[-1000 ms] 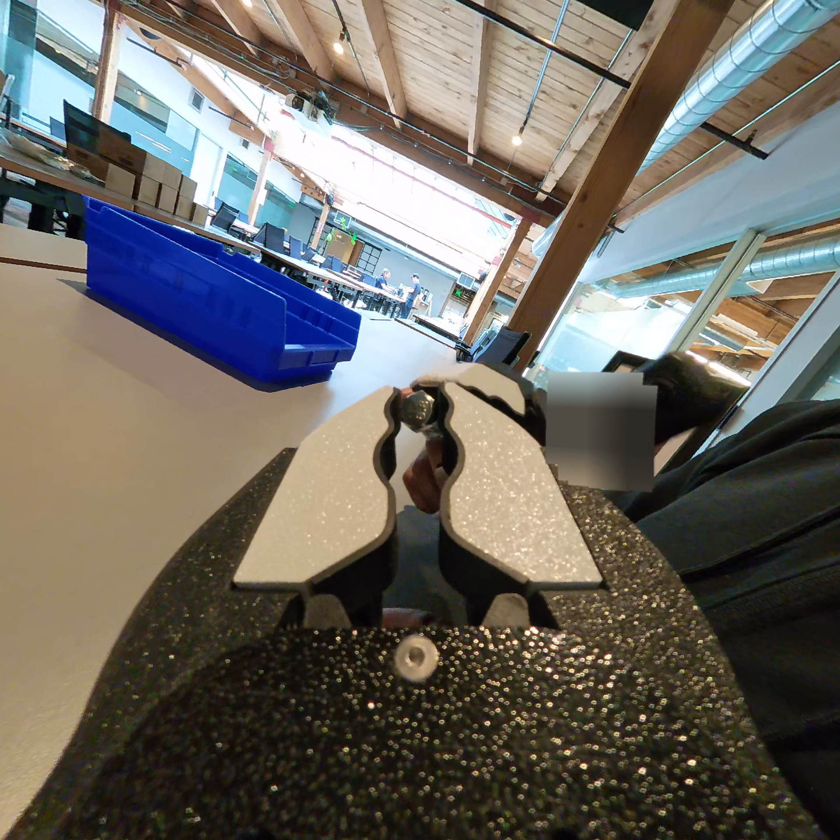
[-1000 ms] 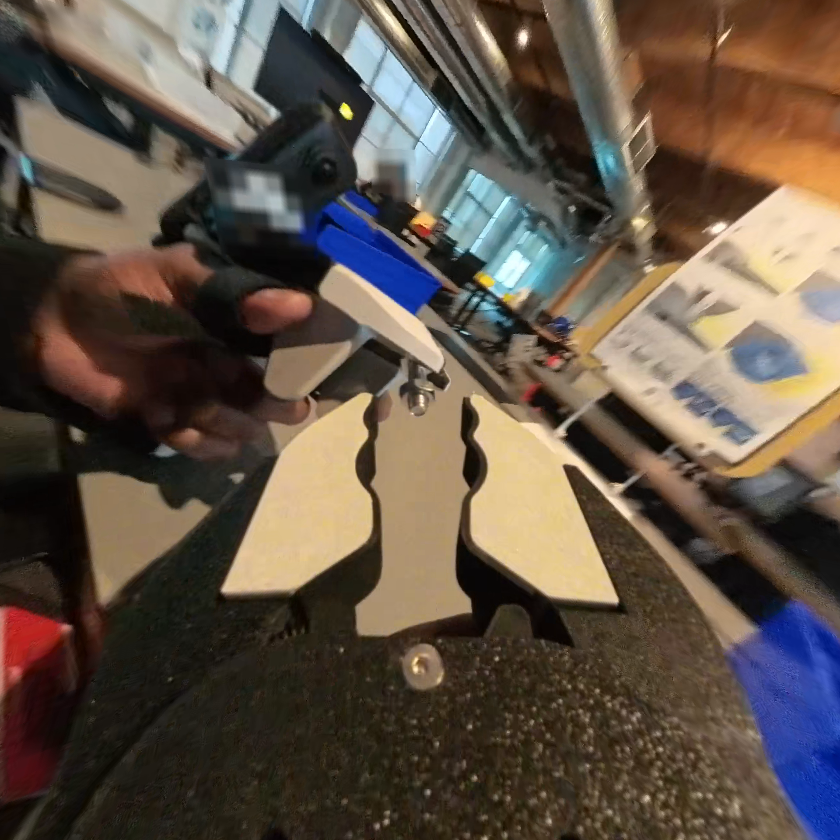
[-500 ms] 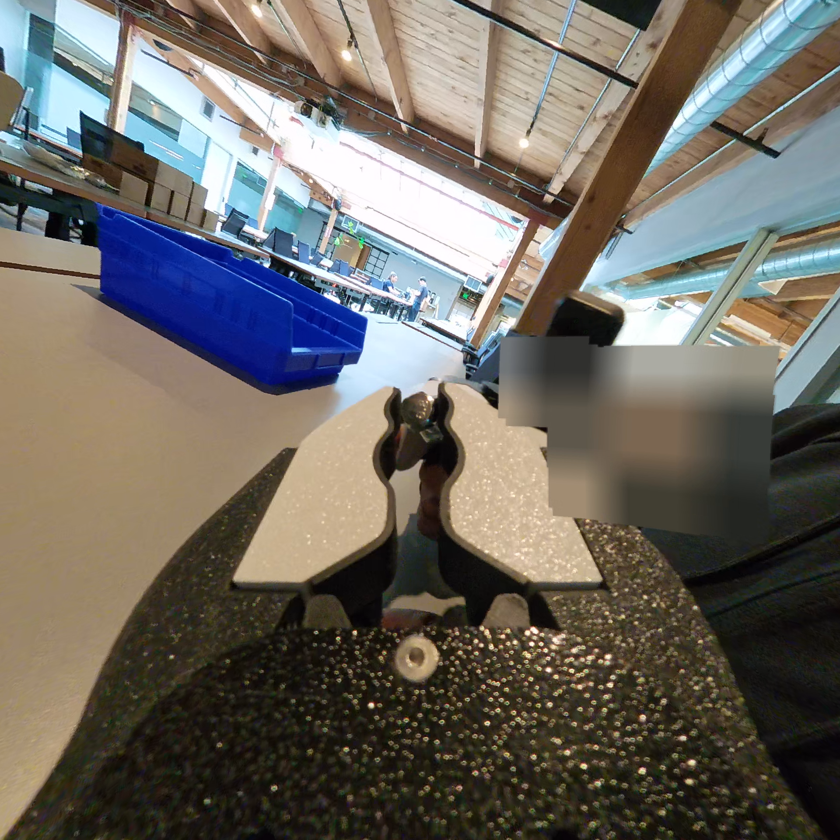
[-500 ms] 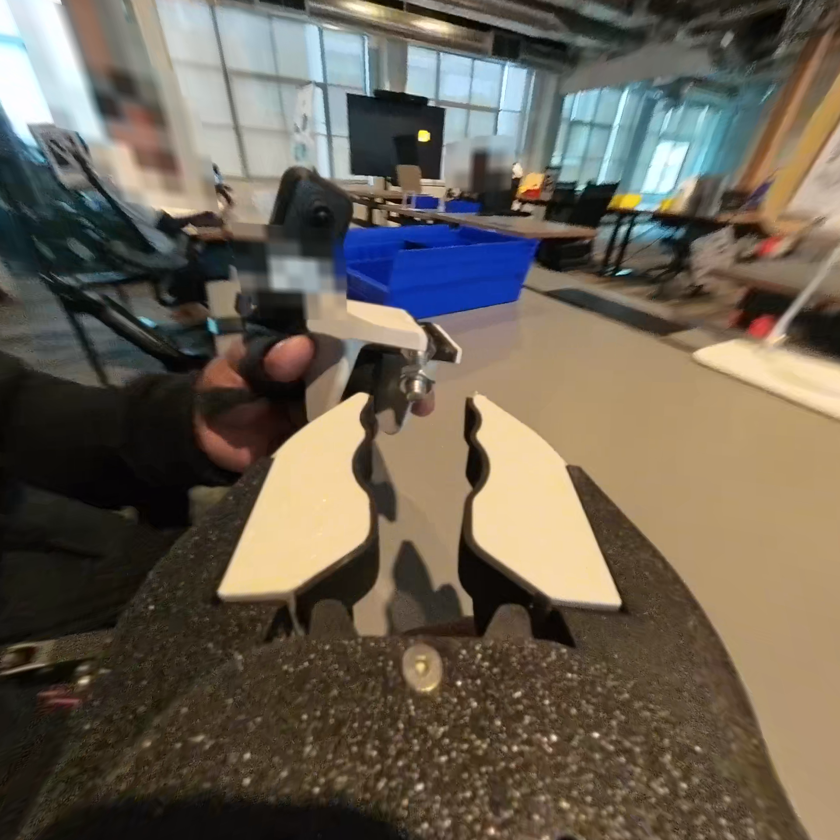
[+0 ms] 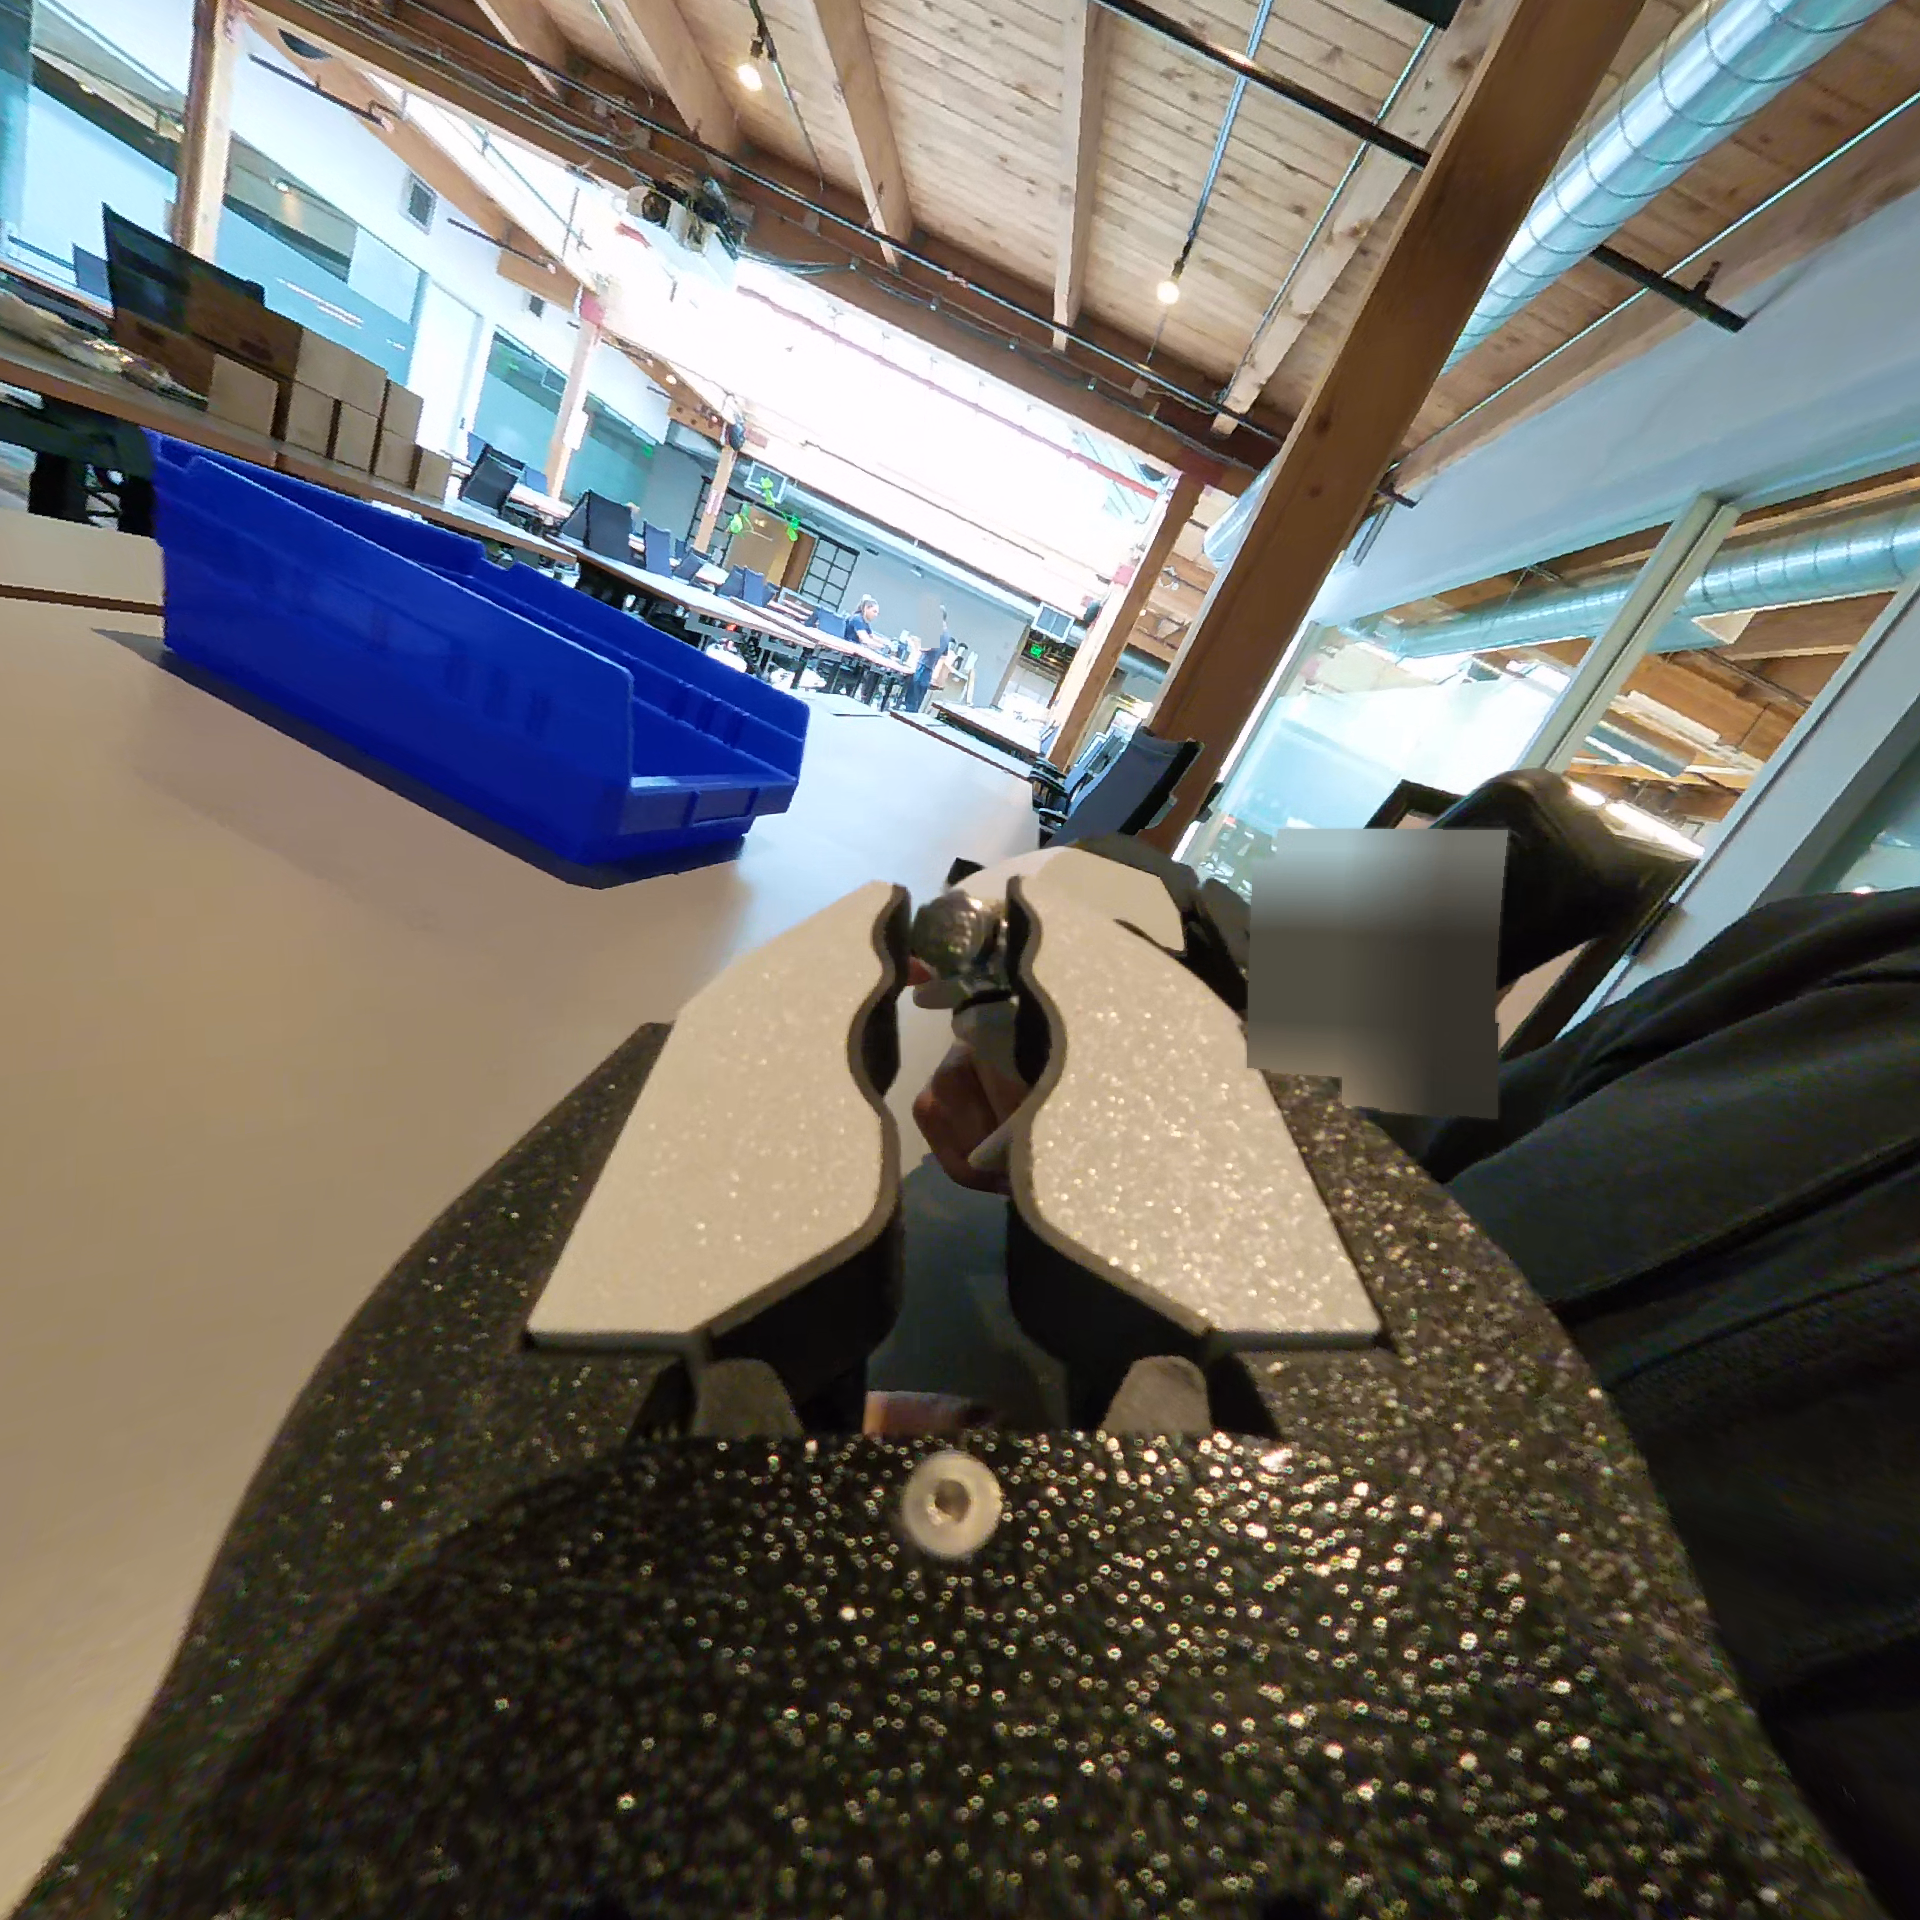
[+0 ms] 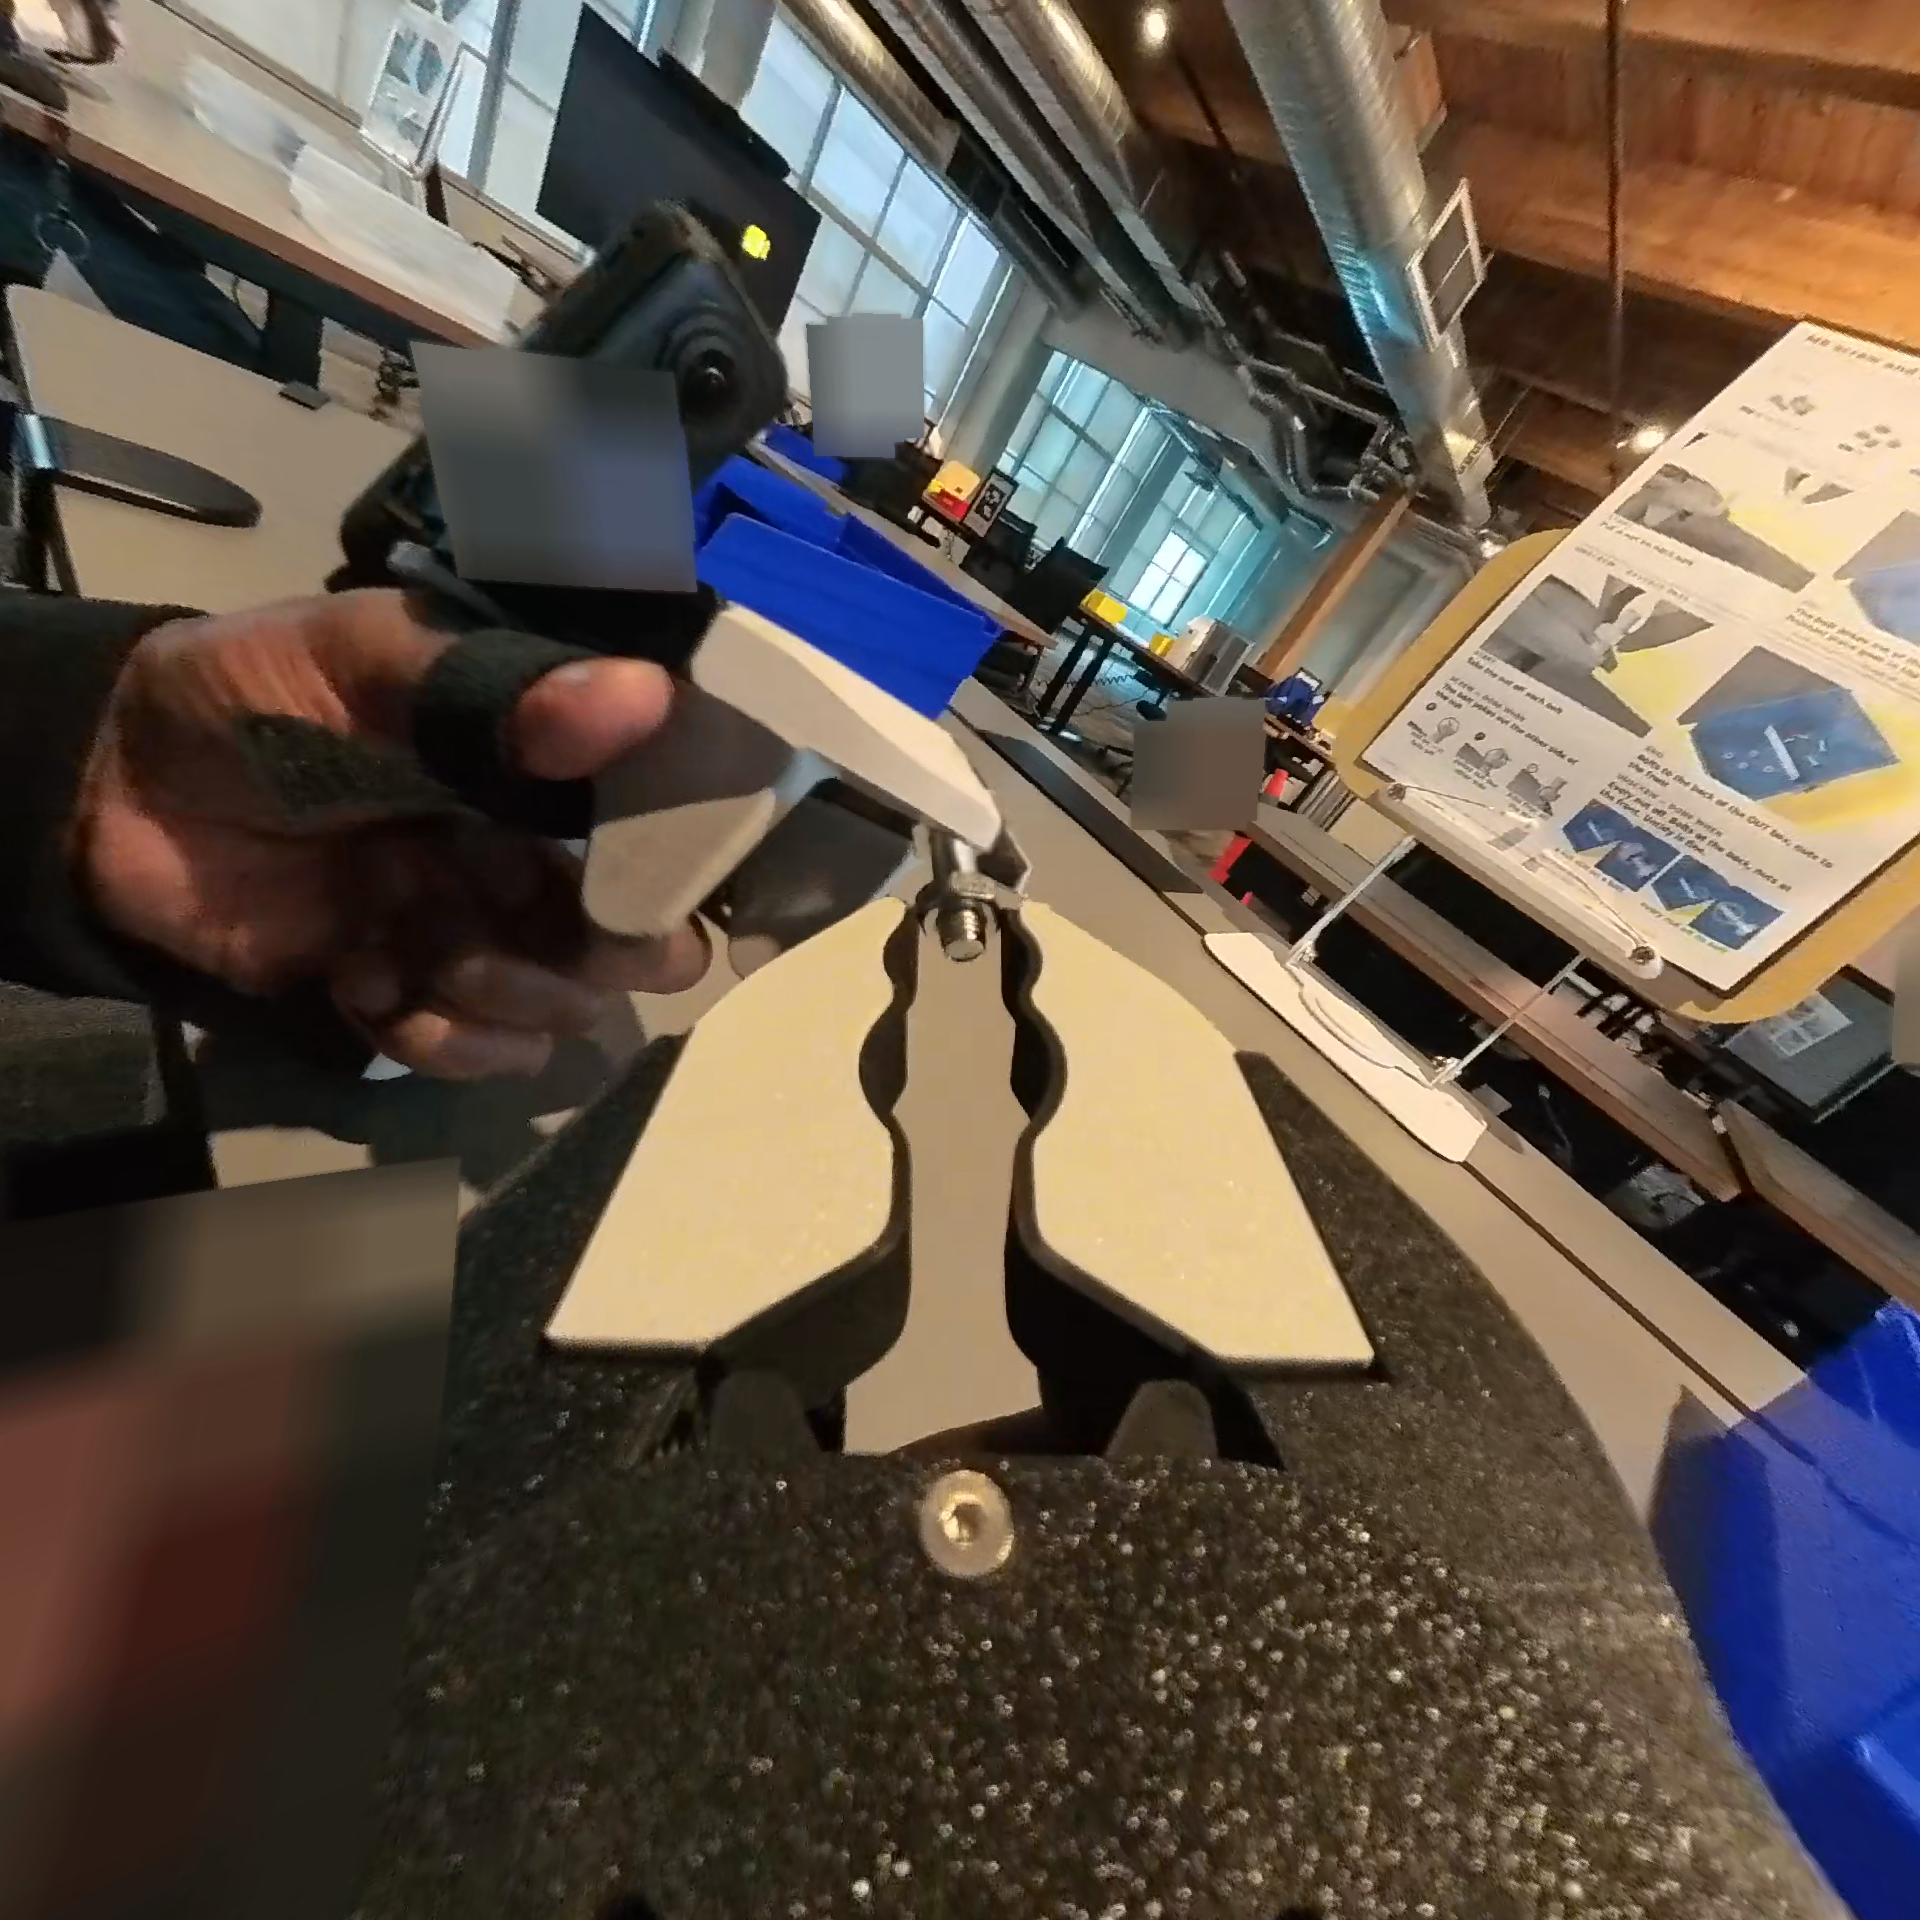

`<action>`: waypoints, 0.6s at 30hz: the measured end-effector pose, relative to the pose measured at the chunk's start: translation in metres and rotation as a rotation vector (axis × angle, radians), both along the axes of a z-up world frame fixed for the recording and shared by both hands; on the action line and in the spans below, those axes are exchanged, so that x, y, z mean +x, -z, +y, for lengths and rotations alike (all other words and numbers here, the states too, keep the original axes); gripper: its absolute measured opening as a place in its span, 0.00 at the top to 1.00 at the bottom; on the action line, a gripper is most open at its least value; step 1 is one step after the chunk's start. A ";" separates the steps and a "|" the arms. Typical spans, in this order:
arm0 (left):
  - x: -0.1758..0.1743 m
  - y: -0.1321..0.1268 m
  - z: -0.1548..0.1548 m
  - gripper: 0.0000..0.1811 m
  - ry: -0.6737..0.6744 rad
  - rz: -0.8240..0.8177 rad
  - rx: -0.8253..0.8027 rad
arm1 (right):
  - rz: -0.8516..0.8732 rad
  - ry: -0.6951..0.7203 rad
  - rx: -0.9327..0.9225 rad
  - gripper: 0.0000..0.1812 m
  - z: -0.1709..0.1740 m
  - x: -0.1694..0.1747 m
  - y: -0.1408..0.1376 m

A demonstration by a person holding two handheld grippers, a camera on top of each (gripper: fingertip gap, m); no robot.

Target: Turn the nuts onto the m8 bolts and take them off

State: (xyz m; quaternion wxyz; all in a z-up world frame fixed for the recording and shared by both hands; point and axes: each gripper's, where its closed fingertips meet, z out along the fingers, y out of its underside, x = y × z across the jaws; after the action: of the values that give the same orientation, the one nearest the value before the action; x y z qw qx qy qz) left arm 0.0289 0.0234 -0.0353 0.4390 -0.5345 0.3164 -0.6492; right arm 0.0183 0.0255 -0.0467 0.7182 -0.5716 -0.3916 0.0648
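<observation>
My left gripper (image 5: 951, 930) is shut on a silver m8 bolt (image 5: 948, 935), gripped at its head and held above the table. In the right wrist view the left gripper (image 6: 971, 844) comes in from the left in a person's hand (image 6: 364, 790). The bolt's threaded end (image 6: 962, 937) points towards my right gripper (image 6: 961, 914). A nut (image 6: 968, 890) sits on the thread near the end. My right gripper's jaws stand narrow, closed around the nut at their tips. The right gripper (image 5: 1086, 883) shows just behind the bolt in the left wrist view.
A long blue bin (image 5: 468, 665) stands on the grey table (image 5: 260, 987) at the left. More blue bins (image 6: 852, 592) lie behind the left gripper, and another one (image 6: 1818, 1558) at the lower right. A picture board on a stand (image 6: 1662, 675) is at the right. My left and right fingertips are right by each other.
My right gripper was open and short of the bolt's end. It has moved up to the bolt and its jaws have narrowed around the nut. The left gripper kept hold of the bolt.
</observation>
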 end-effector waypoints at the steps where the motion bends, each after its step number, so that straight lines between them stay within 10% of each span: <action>1: -0.001 -0.001 0.000 0.89 0.007 -0.015 -0.008 | 0.001 0.010 0.014 0.92 0.001 0.002 -0.001; 18: -0.013 -0.006 0.017 0.86 0.006 -0.109 -0.132 | 0.035 -0.048 0.030 0.92 0.002 0.017 -0.011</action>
State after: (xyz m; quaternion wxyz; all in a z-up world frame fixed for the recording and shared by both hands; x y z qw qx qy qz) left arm 0.0159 0.0405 -0.0289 0.4175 -0.5252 0.2503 -0.6980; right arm 0.0350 0.0277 -0.0356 0.7317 -0.5498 -0.3936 0.0861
